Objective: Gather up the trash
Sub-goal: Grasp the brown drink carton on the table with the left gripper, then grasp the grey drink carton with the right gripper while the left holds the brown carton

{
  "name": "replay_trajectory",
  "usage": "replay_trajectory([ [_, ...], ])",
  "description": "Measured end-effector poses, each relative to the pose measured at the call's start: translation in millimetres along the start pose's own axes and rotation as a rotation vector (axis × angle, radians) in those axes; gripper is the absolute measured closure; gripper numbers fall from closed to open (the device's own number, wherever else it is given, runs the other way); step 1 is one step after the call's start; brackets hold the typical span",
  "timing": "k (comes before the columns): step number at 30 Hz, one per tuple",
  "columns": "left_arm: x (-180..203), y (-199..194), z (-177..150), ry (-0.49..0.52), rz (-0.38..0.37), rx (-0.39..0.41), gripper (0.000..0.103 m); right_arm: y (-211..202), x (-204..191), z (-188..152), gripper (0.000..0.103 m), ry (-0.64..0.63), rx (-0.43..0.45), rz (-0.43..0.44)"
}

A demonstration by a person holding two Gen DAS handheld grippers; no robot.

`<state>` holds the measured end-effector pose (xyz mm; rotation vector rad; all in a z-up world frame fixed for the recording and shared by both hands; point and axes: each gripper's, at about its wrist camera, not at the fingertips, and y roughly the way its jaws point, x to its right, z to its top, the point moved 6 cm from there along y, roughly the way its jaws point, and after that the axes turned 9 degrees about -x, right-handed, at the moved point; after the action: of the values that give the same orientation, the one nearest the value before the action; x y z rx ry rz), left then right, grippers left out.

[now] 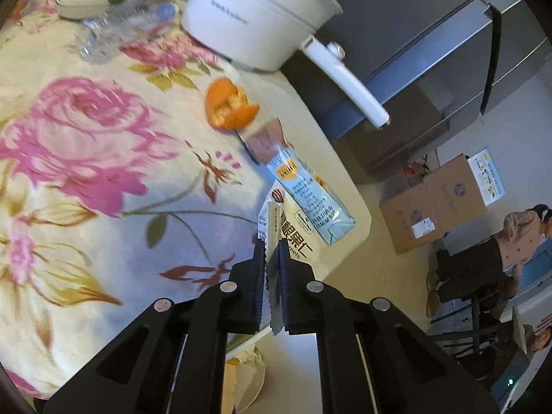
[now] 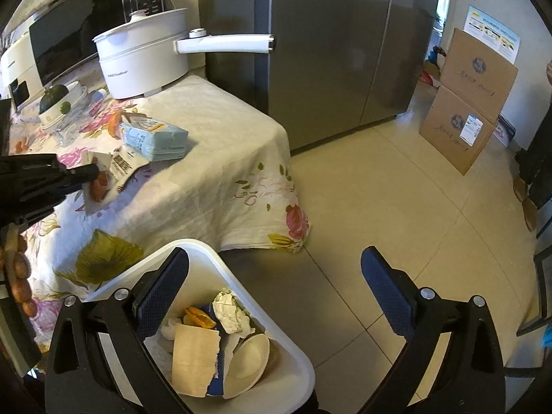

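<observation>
My left gripper (image 1: 272, 245) pinches the snack wrapper (image 1: 289, 238) near the table (image 1: 327, 158) edge; my right gripper (image 2: 276, 258) gapes over the bin (image 2: 293, 352).

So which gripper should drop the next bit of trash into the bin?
Left. The left gripper is shut on the wrapper at the table edge, with the bin just below. The right gripper is open and empty.
</observation>
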<state>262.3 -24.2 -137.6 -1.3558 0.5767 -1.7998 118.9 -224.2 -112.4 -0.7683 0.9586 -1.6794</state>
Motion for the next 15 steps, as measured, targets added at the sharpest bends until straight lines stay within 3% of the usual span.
replay_trajectory([
  [8, -19, -63, 9, -0.024, -0.022, 0.105, 0.095, -10, -45, 55, 0.007, -0.146, 0.097, -0.005],
  [15, -42, -116, 19, -0.068, -0.043, 0.203, 0.095, 16, -101, 100, 0.007, -0.291, 0.023, 0.133],
])
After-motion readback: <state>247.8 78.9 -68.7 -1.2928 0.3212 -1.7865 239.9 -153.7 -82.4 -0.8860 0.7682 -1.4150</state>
